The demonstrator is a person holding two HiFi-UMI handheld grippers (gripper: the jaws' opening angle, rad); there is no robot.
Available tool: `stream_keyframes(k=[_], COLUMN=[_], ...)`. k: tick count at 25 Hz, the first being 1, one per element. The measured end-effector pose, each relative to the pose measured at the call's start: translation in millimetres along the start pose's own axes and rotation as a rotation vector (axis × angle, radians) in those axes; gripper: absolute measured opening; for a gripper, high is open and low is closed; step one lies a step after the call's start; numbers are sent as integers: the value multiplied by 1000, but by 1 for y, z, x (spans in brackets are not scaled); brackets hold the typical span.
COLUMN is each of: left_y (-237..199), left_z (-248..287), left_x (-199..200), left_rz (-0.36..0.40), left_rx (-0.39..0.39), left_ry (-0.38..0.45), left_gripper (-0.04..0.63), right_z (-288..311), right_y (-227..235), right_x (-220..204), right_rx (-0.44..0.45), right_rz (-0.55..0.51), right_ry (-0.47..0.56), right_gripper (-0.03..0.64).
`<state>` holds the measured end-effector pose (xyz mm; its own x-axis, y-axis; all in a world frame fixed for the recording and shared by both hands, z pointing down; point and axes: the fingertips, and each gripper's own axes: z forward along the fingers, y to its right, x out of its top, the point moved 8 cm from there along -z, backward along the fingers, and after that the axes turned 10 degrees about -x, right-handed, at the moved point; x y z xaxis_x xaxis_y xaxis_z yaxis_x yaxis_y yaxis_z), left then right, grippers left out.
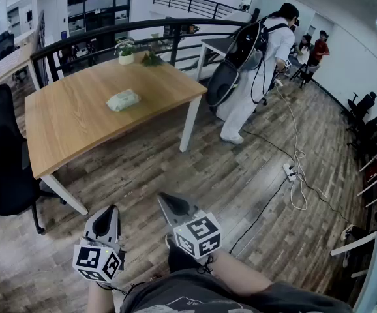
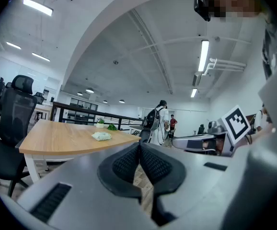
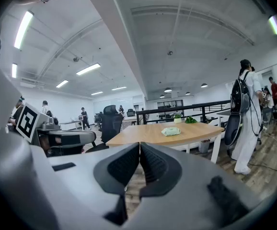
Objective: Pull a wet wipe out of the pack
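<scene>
Wooden flooring point(image 1: 241, 188) is stretching across an open office, with a pale tabletop point(image 1: 77, 119) standing ahead. A person point(image 1: 257, 70) wearing a backpack is standing past its right corner. The left gripper point(image 1: 112, 208) and right gripper point(image 1: 164, 198) are hovering over the floor, well short of the tabletop, jaws pressed together on nothing. The wet wipe pack point(image 1: 122, 100) is lying near the tabletop's middle.

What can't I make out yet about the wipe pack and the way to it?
- Wet wipe pack: too small and far off in all three views. Its flap, its print and any wipe sticking out can't be told.
- Table: in the head view the top hides its far legs.
- Floor just ahead: in the gripper views it is covered by the bodies of the left gripper and right gripper.
</scene>
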<state>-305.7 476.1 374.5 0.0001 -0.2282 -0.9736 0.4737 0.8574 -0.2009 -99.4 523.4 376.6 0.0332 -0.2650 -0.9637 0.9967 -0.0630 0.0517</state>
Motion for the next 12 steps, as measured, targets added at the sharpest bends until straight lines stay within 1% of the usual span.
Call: stream_keyframes(k=[12], left_y=[-5], left_z=[-5], left_x=[5], left_rz=[7], left_rx=[-6], left_ry=[8], left_gripper=[14], right_z=[-3], right_y=[-7], right_x=[1], right_rx=[-25], right_rz=[-7], right_ry=[4], right_gripper=[25])
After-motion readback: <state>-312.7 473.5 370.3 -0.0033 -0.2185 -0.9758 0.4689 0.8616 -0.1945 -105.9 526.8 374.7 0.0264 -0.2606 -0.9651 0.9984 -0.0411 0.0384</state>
